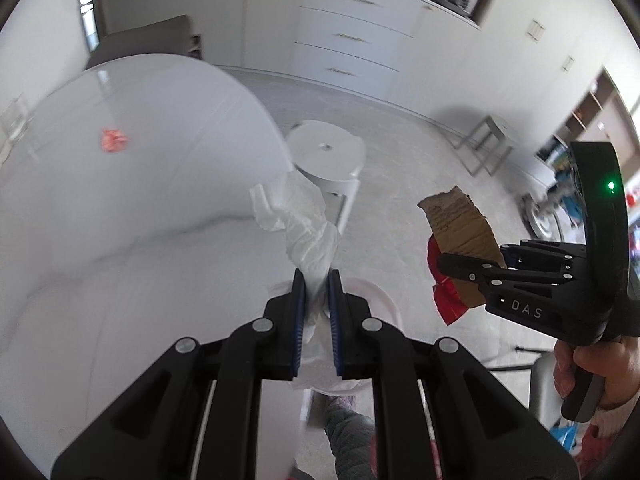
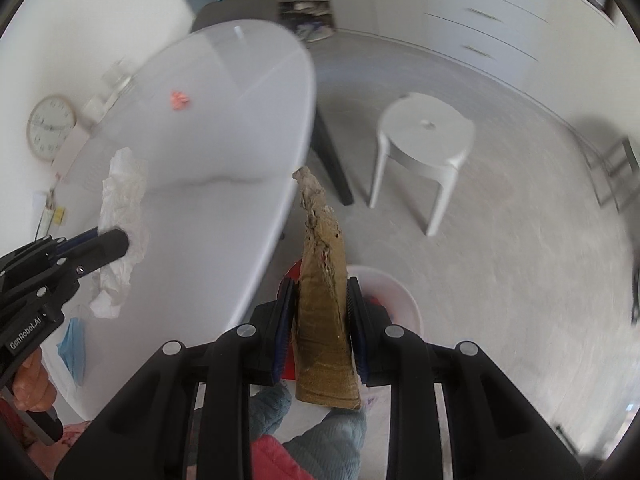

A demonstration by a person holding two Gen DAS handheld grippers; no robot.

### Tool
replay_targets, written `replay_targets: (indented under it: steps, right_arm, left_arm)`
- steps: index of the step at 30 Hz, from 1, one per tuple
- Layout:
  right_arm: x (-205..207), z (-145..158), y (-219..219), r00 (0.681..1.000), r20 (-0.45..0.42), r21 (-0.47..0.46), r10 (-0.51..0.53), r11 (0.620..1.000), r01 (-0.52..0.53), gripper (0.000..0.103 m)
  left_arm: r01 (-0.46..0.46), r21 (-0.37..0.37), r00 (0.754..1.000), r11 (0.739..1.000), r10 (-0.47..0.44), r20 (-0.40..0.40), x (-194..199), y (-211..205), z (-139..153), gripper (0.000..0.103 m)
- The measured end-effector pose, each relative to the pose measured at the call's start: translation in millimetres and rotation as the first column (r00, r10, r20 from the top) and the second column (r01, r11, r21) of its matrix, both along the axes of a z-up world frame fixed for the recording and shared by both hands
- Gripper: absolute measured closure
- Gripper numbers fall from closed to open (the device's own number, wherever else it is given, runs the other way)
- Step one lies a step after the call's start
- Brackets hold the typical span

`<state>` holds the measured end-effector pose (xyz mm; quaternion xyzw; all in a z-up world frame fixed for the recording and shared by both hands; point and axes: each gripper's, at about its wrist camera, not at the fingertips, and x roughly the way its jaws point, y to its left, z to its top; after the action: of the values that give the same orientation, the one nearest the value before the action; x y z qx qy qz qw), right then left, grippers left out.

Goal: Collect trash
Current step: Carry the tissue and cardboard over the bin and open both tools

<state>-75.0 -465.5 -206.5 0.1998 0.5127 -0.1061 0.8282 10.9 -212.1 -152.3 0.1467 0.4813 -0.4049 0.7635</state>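
clamped between the blue pads of the left gripper (image 1: pixel 317 296), low in the centre of the left wrist view, a crumpled white tissue (image 1: pixel 298 216) is held. a torn piece of brown cardboard (image 2: pixel 324 320) is pinched the same way in the right gripper (image 2: pixel 320 320), with something red (image 1: pixel 444 280) pressed against it, seen at the right of the left view. both pieces are judged as picked up but not yet dropped. a pale bin (image 2: pixel 394 292) is partly seen on the floor just behind the cardboard, low in the right view, and it is probably where they are meant to go. on the white table (image 2: pixel 224 120), a small pink scrap (image 2: pixel 179 100) in the upper left and a blue face mask (image 2: pixel 74 344) at the lower left are left to be collected. a white stool (image 2: pixel 426 128) is stood on the floor beyond.
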Motion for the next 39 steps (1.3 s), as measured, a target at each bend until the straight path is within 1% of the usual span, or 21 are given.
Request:
replay_targets:
  steps: [4, 8, 12, 13, 14, 15, 16, 17, 19, 21, 27, 34, 39]
  right_arm:
    - [-44.3, -0.5, -21.4, 0.998, 0.005, 0.001, -0.057, 0.998, 0.057, 0.077]
    - [-63.7, 0.8, -29.6, 0.997, 0.016, -0.002, -0.08, 0.997, 0.08, 0.077]
    - [-76.8, 0.5, -40.1, 0.996, 0.02, 0.003, -0.086, 0.996, 0.086, 0.076]
    - [-80.2, -0.3, -43.1, 0.996, 0.02, 0.004, -0.086, 0.996, 0.086, 0.076]
    - [-82.1, -1.0, -45.4, 0.996, 0.02, 0.006, -0.086, 0.996, 0.085, 0.076]
    - [-83.7, -1.6, -47.1, 0.996, 0.021, 0.008, -0.084, 0.996, 0.084, 0.076]
    - [-83.6, -1.3, -48.2, 0.996, 0.022, 0.01, -0.083, 0.996, 0.083, 0.076]
    - [-86.1, -2.2, -50.0, 0.996, 0.022, 0.012, -0.082, 0.997, 0.082, 0.076]
    - [-90.1, -3.3, -54.7, 0.997, 0.02, 0.015, -0.078, 0.997, 0.078, 0.076]
    - [-90.6, -3.9, -56.3, 0.997, 0.02, 0.017, -0.071, 0.997, 0.071, 0.076]
    - [-90.1, -3.0, -55.5, 0.998, 0.025, 0.018, -0.05, 0.999, 0.05, 0.075]
    - [-81.2, -4.5, -43.7, 1.0, 0.026, 0.02, -0.011, 1.0, 0.011, 0.073]
    - [-65.7, -14.2, -30.5, 1.0, 0.002, 0.031, 0.031, 0.999, -0.031, 0.072]
  left_arm:
    - [0.074, 0.01, 0.997, 0.997, -0.074, -0.029, -28.4, -25.7, -7.9, 0.092]
    - [0.128, 0.027, 0.989, 0.991, -0.126, -0.077, -47.7, -52.7, -20.5, 0.092]
    - [0.154, 0.064, 0.984, 0.986, -0.147, -0.101, -63.2, -72.4, -33.5, 0.089]
    - [0.157, 0.074, 0.983, 0.985, -0.149, -0.107, -65.0, -75.0, -36.4, 0.081]
    - [0.157, 0.086, 0.982, 0.984, -0.146, -0.118, -67.3, -77.9, -39.9, 0.065]
    - [0.148, 0.091, 0.983, 0.985, -0.136, -0.122, -68.6, -80.0, -41.6, 0.053]
    - [0.125, 0.099, 0.986, 0.987, -0.113, -0.122, -68.0, -81.6, -43.4, 0.03]
    - [0.109, 0.101, 0.988, 0.989, -0.098, -0.115, -69.7, -81.4, -43.5, 0.017]
    - [0.089, 0.095, 0.991, 0.991, -0.079, -0.106, -72.0, -81.3, -42.4, 0.011]
    - [0.083, 0.103, 0.992, 0.991, -0.072, -0.107, -73.7, -81.0, -42.7, 0.008]
    - [0.038, 0.102, 0.994, 0.994, -0.027, -0.11, -68.2, -71.7, -39.7, 0.008]
    - [0.018, 0.099, 0.997, 0.995, -0.011, -0.076, -67.2, -56.4, -31.2, 0.008]
    - [0.009, 0.111, 0.998, 0.994, -0.003, -0.058, -64.3, -38.8, -27.0, 0.008]
